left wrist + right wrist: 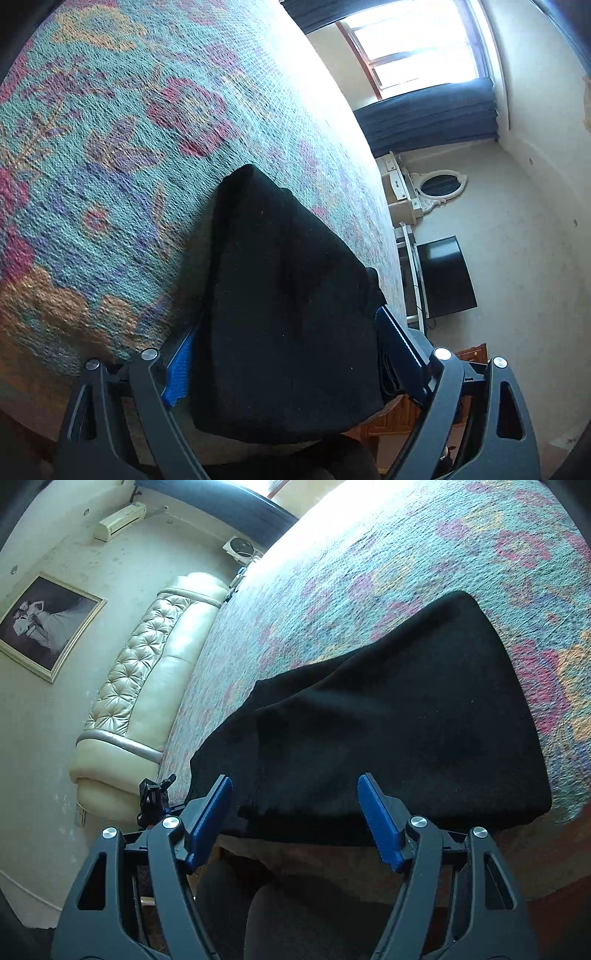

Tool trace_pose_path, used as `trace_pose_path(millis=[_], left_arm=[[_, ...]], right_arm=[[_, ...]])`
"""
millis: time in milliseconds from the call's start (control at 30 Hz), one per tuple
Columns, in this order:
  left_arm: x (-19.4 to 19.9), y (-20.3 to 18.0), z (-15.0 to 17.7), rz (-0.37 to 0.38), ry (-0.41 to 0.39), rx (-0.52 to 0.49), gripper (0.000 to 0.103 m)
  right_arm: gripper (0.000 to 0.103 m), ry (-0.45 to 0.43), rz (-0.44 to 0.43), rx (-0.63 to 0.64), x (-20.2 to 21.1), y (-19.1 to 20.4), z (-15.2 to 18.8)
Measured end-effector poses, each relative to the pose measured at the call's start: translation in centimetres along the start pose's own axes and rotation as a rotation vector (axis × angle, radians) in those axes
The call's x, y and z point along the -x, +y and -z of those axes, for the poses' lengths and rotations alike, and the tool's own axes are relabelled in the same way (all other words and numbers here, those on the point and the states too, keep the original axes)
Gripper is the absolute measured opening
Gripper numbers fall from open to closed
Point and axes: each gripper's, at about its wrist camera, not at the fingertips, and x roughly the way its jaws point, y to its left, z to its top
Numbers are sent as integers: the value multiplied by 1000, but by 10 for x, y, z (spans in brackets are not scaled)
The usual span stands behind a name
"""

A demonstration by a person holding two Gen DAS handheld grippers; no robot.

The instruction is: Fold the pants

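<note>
The black pants [284,314] lie folded into a thick block on the flowered bedspread [122,155], near the bed's edge. In the left wrist view the folded block fills the space between the jaws of my left gripper [288,354], which stand wide on either side of it; the blue fingers [181,369] are partly hidden by the cloth. In the right wrist view the pants [399,731] lie just ahead of my right gripper [295,816], which is open and empty, its blue fingers [380,830] at the block's near edge.
The bedspread [424,554] covers the whole bed. A cream tufted headboard [147,686] runs along the wall at left. A dark TV [443,277], a white mirror [439,184] and a bright window with blue curtains [424,118] are beyond the bed.
</note>
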Motion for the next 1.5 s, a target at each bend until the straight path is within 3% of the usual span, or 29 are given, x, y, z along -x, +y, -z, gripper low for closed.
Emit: trace_pose_path(millis=[67, 133, 167, 200, 333, 400, 567, 700, 867, 933, 1133, 1233, 1500], left_arm=[[-1, 2, 0, 10, -7, 35, 75], [-7, 3, -1, -41, 14, 44, 47], [-13, 3, -2, -82, 43, 36, 21], [-19, 3, -1, -117, 63, 25, 17], [-18, -14, -4, -164, 49, 4, 16], [-13, -37, -7, -171, 34, -56, 16], [-14, -139, -1, -67, 1, -248, 15], [-62, -225, 17, -9, 58, -376, 15], [-148, -292, 52, -41, 185, -524, 15], [-185, -304, 68, -62, 243, -555, 15], [-267, -289, 101, -136, 363, -522, 15], [-292, -285, 112, -182, 386, -509, 15], [-335, -310, 146, -306, 382, -597, 15]], right_arm=[[70, 5, 13, 22, -2, 3, 2], [70, 2, 7, 26, -1, 5, 2], [70, -1, 3, 22, -1, 4, 2], [71, -2, 3, 19, -1, 4, 2], [72, -11, 16, 8, 0, 2, 3], [72, -37, 10, 10, 5, 4, 2], [72, -58, -13, 23, 7, 11, 0], [72, -58, -35, 26, 8, 15, 1], [72, -82, -57, 19, 13, 15, -1], [72, -95, -60, 10, 16, 13, -1], [72, -164, -42, -59, 30, -2, -4], [72, -214, -22, -76, 38, -6, -6], [73, -308, 9, -120, 52, -14, -8]])
